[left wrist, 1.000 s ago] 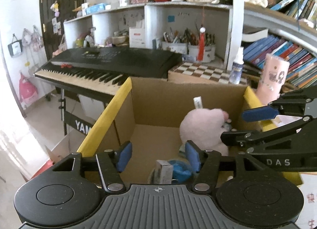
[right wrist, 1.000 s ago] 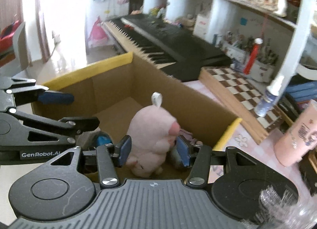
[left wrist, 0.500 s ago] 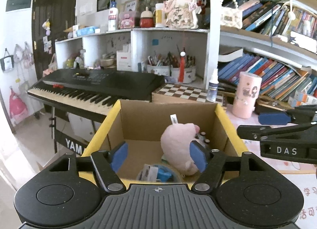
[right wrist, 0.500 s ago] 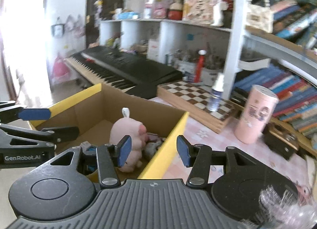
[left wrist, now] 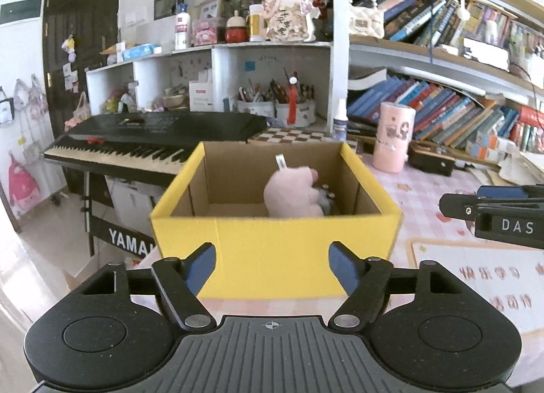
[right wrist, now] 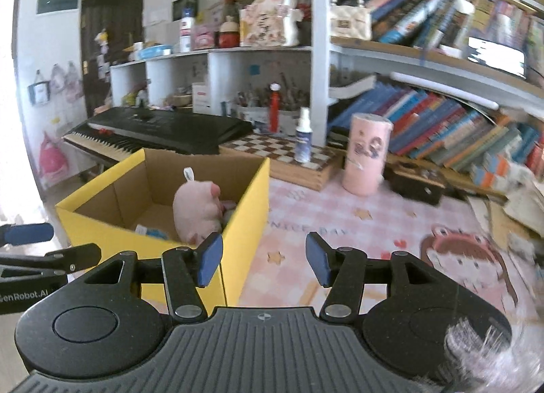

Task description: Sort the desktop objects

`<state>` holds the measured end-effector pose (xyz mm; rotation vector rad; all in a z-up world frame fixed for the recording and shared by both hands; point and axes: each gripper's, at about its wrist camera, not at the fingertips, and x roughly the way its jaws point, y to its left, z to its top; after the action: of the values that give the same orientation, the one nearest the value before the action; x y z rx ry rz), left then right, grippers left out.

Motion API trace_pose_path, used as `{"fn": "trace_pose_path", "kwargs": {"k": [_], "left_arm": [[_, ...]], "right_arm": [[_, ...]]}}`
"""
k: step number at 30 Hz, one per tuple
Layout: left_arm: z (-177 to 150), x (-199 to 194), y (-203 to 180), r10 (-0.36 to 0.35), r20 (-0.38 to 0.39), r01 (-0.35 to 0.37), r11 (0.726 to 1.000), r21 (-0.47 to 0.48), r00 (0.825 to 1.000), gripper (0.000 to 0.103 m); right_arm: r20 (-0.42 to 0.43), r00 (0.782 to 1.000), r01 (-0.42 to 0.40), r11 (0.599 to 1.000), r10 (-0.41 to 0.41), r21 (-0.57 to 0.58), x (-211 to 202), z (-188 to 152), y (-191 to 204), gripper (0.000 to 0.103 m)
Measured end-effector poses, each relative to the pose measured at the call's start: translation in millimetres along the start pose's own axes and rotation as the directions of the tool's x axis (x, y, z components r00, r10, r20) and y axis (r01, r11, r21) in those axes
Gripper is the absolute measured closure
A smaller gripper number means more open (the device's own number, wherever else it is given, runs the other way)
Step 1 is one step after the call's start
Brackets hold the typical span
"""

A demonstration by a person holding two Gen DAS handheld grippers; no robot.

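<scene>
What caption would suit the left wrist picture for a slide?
Left tool, empty and opening, faces a yellow box holding a pink plush toy.

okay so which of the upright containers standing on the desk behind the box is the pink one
The wide pink canister standing on the pink tablecloth. The other, a slim white spray bottle, stands on the chessboard.

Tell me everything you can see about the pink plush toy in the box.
The pink plush toy is soft, rounded and fuzzy, pig-like, with a snout to the right and a white tag loop on top. It sits upright inside the yellow cardboard box, near its right wall, on the box floor, with small grey items beside it. No gripper touches it.
</scene>
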<state>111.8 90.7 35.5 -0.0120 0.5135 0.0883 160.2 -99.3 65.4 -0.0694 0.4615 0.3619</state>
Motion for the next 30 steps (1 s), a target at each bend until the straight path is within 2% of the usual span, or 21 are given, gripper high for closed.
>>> {"fn": "trace_pose_path", "kwargs": {"k": [10, 20, 30], "left_arm": [[-36.2, -23.9, -9.6, -0.040, -0.047, 0.043, 0.998, 0.052, 0.998, 0.023], [-52.3, -42.0, -24.7, -0.071, -0.053, 0.077, 0.991, 0.112, 0.996, 0.019], [-56.3, -50.3, -35.3, -0.062, -0.051, 0.068, 0.990, 0.124, 0.997, 0.016]], "right_arm": [[-0.029, 0.995, 0.099, 0.993, -0.097, 0.062, -48.1, -50.7, 8.4, 0.049], [-0.073, 0.976, 0.216, 0.966, -0.207, 0.141, -78.4, -85.9, 5.9, 0.045], [-0.076, 0.971, 0.236, 0.962, -0.227, 0.140, -92.8, -98.6, 8.4, 0.040]]}}
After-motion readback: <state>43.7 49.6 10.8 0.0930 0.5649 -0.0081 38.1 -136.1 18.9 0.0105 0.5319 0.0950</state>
